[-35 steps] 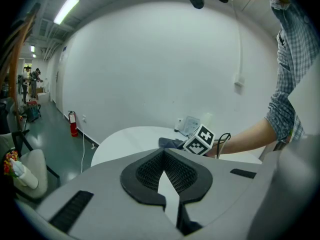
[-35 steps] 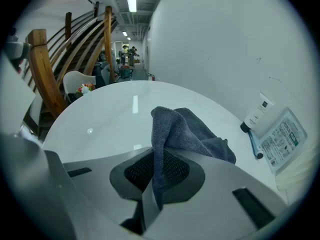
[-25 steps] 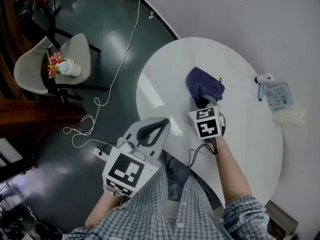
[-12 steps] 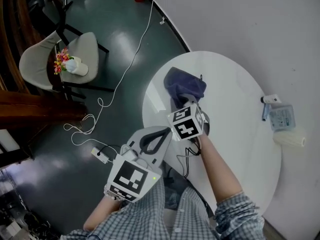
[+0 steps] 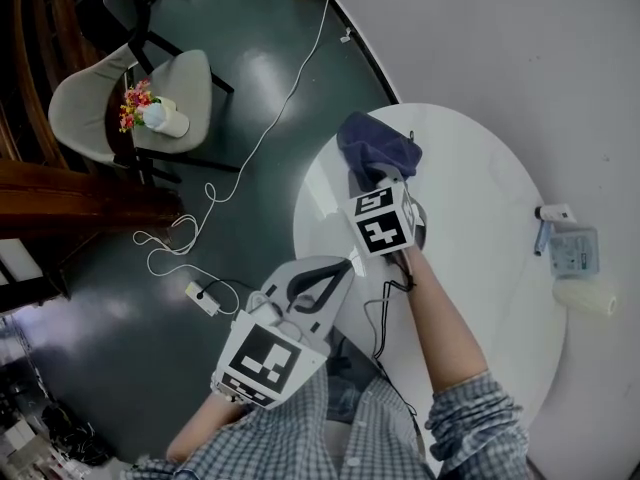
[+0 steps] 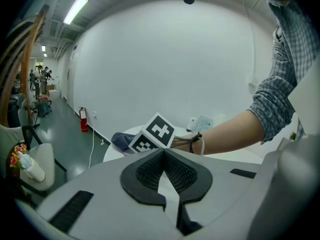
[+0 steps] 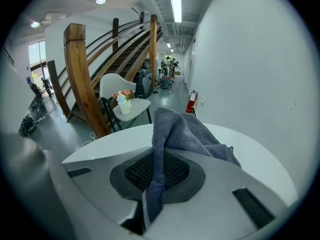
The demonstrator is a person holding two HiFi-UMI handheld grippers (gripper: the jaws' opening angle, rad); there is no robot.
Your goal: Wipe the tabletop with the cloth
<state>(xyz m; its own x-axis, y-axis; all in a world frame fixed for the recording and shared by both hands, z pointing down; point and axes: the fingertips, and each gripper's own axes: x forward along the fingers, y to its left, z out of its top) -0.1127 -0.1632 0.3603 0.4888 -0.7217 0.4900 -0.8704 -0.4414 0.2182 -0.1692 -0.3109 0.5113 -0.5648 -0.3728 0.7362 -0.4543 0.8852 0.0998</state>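
Jaws on my right gripper (image 7: 156, 186) clamp the cloth (image 7: 190, 134); left gripper (image 6: 167, 181) closed, empty — I should press flat, overlapping strokes across the counter (image 5: 480, 188).

head view: steeply down | left gripper view: low, faces tabletop (image 6: 226, 155) | right gripper view: close on cloth (image 7: 185, 134) | shared: tabletop

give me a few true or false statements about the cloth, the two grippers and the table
1. The right gripper has its jaws shut on the cloth. True.
2. The cloth sits at the middle of the table. False: it is at the table's far-left edge in the head view.
3. The left gripper holds a second cloth. False: its jaws are together with nothing between them.
4. A white roll lies near the table's right edge. True.
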